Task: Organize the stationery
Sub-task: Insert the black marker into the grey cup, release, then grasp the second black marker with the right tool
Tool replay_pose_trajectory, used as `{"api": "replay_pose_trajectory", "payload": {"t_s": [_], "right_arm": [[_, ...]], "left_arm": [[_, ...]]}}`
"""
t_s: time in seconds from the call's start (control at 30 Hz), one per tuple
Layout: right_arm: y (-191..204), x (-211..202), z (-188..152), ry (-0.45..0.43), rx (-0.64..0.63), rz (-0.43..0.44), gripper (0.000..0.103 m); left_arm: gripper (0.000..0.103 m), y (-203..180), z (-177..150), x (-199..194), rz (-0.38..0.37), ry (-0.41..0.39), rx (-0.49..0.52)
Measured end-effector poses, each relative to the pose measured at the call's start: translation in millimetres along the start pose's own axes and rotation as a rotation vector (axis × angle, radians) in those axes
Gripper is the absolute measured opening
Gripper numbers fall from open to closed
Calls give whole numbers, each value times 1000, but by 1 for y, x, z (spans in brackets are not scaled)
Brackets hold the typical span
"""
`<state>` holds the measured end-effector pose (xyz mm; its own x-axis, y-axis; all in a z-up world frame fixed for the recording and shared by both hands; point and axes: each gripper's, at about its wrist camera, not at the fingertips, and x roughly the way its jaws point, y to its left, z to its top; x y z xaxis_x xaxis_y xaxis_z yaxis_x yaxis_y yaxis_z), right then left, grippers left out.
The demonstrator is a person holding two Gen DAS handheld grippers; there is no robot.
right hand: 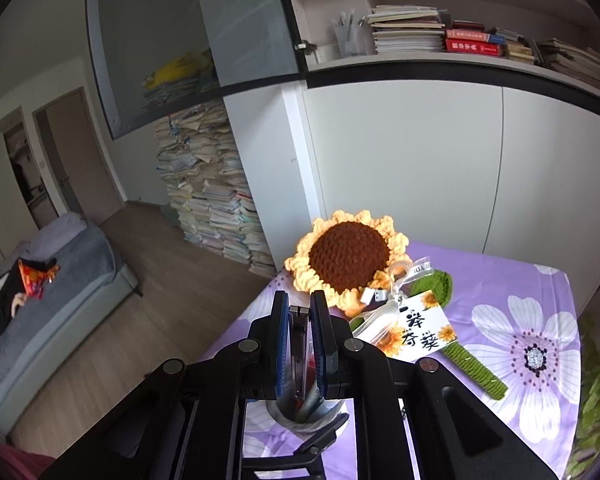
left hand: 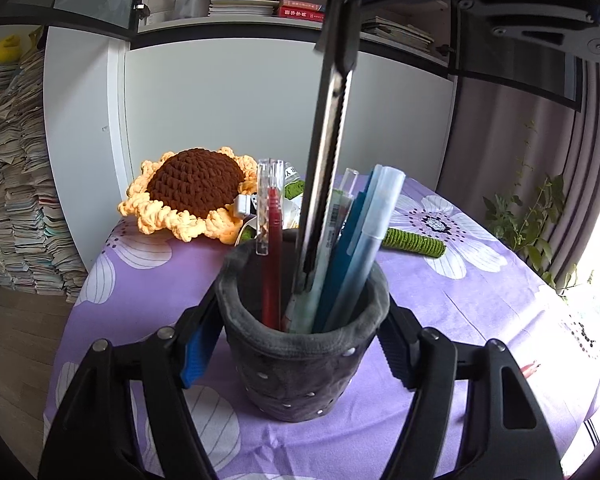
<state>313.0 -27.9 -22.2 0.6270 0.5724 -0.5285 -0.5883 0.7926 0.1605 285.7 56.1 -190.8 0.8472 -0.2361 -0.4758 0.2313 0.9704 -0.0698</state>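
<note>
Looking from biggest to smallest, we start with the table (left hand: 480, 320), which fills the lower half of the left wrist view. It wears a soft purple cloth with big white flowers printed on it. Next comes the crochet sunflower (left hand: 192, 196) in the middle left, knobbly yarn with a brown round middle and yellow petals. Its green stem (left hand: 414, 242) lies flat on the cloth at the middle right.

Then comes our gray cup (left hand: 300, 344) near the bottom middle, made of floppy felt with little holes in it. Our left gripper (left hand: 296, 352) has a finger on each side of the cup and hugs it. We think that is to keep the soft cup from tipping while things go in.

Inside the cup stand a red pen (left hand: 271, 264) and smooth blue pens (left hand: 360, 248), all leaning on the rim.

Our right gripper (right hand: 300, 340) is squeezed tight on a long thin box cutter (left hand: 328, 152). It is dark with a shiny metal strip, and it hangs almost straight down from the top middle. Its low end is already inside the cup, so we guess it is nearly put away.
</note>
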Motion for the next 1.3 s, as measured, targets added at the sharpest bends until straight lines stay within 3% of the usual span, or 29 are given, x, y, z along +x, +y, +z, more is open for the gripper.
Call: {"api": "replay_pose_trajectory", "payload": {"t_s": [0.33,0.5,0.67,0.7,0.73,0.77,0.83,1.0,1.13,1.3], "right_arm": [[5,33,-26,109,-74,-7,12],[-15,31,-34,154,9,-2,13],[-46,4,-34,90,123,-18,13],[-54,-1,-35,83,142,-41,15],[-63,-2,-36,94,161,-78,23],[-73,2,-41,129,186,-131,37],[-93,16,-55,218,238,-210,44],[-110,57,-102,414,311,-207,44],[-96,76,-122,492,266,-189,44],[-86,91,-136,563,195,-250,43]], "left_arm": [[70,0,0,0,0,1,0],[69,0,-1,1,-1,1,1],[70,-1,-1,0,-1,1,2],[70,-1,-1,0,0,1,3],[70,-1,-1,0,-1,1,2],[70,-1,-1,0,0,1,2],[70,-1,-1,0,-1,1,2],[70,-1,-1,0,-1,1,2],[70,-1,-1,0,-1,1,2],[70,-1,-1,0,-1,1,2]]}}
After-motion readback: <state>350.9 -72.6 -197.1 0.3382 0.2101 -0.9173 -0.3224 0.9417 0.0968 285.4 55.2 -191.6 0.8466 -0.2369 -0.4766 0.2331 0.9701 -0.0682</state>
